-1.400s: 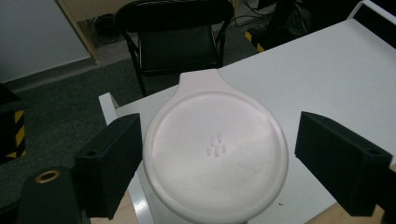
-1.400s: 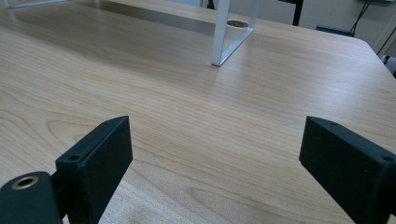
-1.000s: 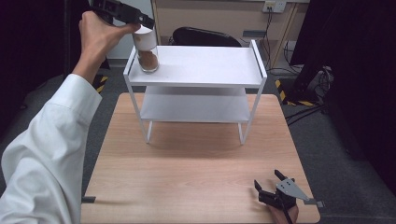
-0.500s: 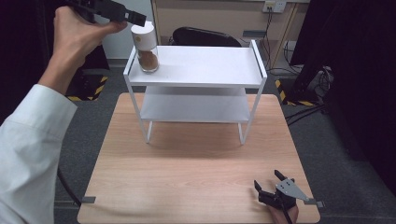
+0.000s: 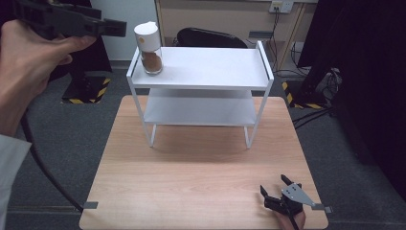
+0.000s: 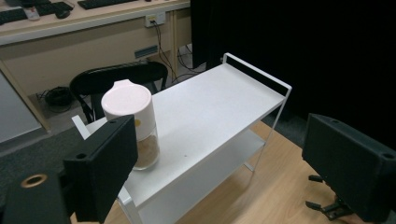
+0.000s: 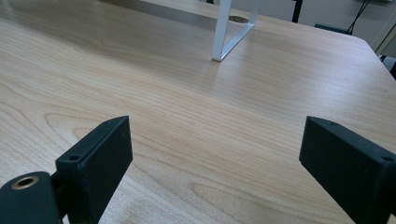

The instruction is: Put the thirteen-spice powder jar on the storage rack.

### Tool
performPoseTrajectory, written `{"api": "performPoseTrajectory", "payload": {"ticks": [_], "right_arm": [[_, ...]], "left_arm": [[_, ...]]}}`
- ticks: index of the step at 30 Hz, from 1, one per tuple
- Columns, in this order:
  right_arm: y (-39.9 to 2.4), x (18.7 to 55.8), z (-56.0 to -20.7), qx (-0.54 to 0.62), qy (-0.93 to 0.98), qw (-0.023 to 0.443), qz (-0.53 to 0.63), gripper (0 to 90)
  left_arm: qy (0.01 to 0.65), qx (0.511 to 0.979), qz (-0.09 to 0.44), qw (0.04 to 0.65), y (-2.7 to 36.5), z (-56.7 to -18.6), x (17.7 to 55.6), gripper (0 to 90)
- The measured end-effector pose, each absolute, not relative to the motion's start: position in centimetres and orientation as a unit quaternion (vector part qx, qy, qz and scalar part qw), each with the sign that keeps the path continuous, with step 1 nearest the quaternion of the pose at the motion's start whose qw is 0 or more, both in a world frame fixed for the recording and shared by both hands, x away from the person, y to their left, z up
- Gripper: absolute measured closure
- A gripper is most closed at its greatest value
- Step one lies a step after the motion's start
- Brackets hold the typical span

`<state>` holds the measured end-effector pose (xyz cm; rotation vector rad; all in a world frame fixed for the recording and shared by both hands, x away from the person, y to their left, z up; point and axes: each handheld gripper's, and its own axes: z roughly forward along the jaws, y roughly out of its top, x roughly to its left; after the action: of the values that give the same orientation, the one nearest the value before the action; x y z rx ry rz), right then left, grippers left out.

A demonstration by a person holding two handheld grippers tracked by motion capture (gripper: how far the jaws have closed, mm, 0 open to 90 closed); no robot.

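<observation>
The left gripper (image 5: 103, 28) is held in the air just left of the white rack (image 5: 206, 72), its jaws spread wide with nothing between them, clear of the spice jar (image 5: 149, 48). That jar, white-capped with brown powder inside, stands upright on the rack's top shelf at its left end. The right gripper (image 5: 282, 191) rests low on the tabletop (image 5: 201, 177) in front of the rack toward the right, jaws likewise wide apart and empty.

Jar (image 6: 132, 128) — lower side hidden behind left gripper's finger (image 6: 100, 170).
</observation>
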<state>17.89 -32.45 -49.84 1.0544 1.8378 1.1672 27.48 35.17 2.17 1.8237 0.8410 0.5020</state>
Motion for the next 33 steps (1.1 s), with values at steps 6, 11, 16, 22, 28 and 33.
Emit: {"api": "performPoseTrajectory", "payload": {"ticks": [6,11,16,22,28,33], "right_arm": [[-32.2,17.9,-49.8,0.407,0.713,0.355,0.446,9.3],[-32.1,17.9,-49.7,0.406,0.716,0.356,0.443,9.3],[-32.0,17.9,-49.7,0.404,0.718,0.358,0.439,9.3],[-31.7,18.0,-49.6,0.402,0.722,0.361,0.432,9.4],[-31.5,18.0,-49.6,0.4,0.724,0.364,0.428,9.5],[-31.4,18.0,-49.6,0.4,0.725,0.364,0.426,9.5]], "left_arm": [[0.332,0.757,0.197,0.527,37.3,0.8,26.3,9.1],[0.325,0.757,0.192,0.533,38.5,-0.1,25.4,8.8],[0.312,0.752,0.188,0.55,40.3,-2.0,24.3,8.9],[0.304,0.752,0.184,0.554,41.7,-3.8,24.0,8.9],[0.294,0.751,0.192,0.559,42.8,-5.6,23.3,8.8],[0.289,0.748,0.192,0.566,43.7,-7.2,23.3,8.6]]}}
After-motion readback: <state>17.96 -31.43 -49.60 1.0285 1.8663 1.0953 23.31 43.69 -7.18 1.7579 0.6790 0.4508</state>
